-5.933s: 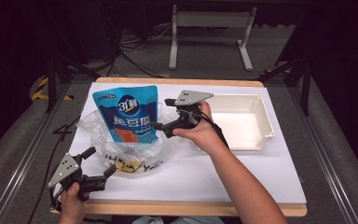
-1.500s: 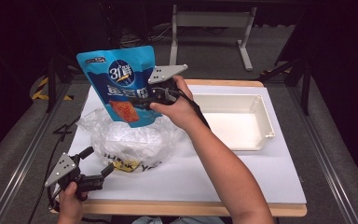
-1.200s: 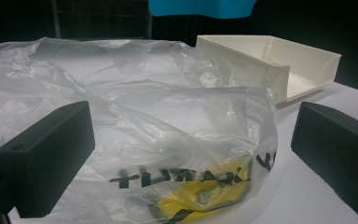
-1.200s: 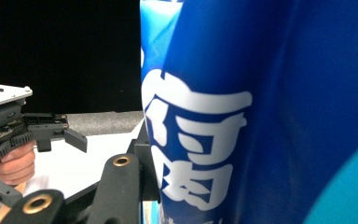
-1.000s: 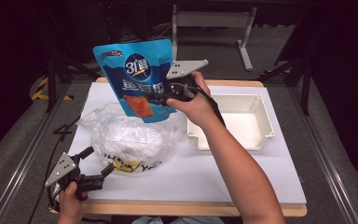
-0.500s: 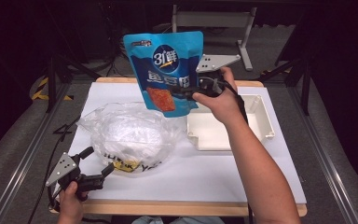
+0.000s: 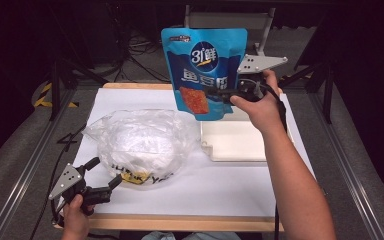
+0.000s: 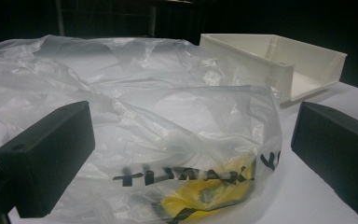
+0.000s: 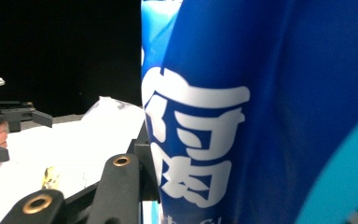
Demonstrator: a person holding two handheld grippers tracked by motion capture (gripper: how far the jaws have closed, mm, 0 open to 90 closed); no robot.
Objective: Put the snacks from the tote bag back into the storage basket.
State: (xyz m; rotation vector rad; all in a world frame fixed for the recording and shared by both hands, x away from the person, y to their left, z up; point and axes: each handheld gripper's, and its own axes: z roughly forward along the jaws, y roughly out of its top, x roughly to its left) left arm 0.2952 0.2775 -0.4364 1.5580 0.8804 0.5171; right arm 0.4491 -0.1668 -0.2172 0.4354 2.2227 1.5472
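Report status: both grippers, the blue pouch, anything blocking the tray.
Right gripper shut on blue pouch, held upright above white tray. Left gripper open beside plastic bag. Tray unobstructed.

The pouch [image 7: 204, 67] is blue with white characters and an orange-red panel; the bag [image 7: 141, 142] clear with black lettering and yellow; the tray [image 7: 245, 142] cream; the bench [image 7: 200, 187] white.

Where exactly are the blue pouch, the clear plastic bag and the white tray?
blue pouch [image 7: 203, 60], high view, on its printed front.
clear plastic bag [image 7: 140, 142], high view, on its crumpled middle.
white tray [image 7: 240, 142], high view, on its bare floor.
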